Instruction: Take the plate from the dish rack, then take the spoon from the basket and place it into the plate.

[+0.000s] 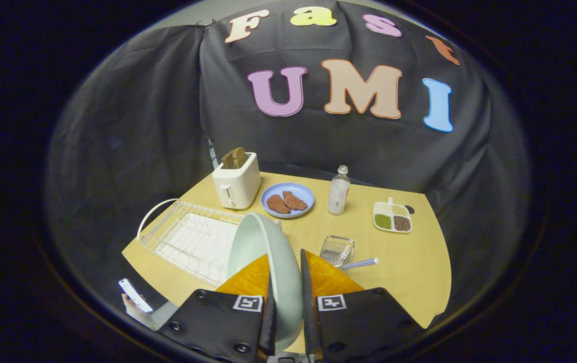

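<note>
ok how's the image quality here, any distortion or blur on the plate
Gripper view: strong fisheye bend, the table edge curves. The plate, held edge-on between the fingers of the gripper, is close and slightly soft. The toaster and bottle look sharp. Light is even, without harsh glare.

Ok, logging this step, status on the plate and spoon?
Gripper shut on pale green plate, held on edge above the dish rack. Spoon in the clear basket, just ahead. Table beside it open for set-down.
</note>
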Demonstrator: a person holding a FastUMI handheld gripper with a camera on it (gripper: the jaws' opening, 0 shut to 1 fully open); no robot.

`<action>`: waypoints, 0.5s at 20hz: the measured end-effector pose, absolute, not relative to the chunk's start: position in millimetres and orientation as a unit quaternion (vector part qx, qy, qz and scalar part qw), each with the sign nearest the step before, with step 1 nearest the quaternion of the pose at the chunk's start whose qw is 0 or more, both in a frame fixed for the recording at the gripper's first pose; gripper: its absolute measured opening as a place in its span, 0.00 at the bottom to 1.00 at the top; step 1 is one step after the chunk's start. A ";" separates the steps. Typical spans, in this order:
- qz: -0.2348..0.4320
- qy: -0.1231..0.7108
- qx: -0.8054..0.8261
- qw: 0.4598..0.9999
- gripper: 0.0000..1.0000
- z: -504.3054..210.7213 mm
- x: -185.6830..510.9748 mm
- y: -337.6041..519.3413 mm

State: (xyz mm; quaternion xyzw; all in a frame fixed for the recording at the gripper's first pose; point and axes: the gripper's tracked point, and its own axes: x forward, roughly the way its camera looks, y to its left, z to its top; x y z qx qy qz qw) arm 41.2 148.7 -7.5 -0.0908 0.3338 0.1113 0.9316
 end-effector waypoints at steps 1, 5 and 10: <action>0.108 0.334 -0.082 0.933 0.25 -11.9 32.4 132.5; 0.102 0.346 -0.038 0.932 0.25 -41.0 -1.8 80.9; 0.088 0.377 -0.004 0.922 0.25 -106.5 -21.8 37.1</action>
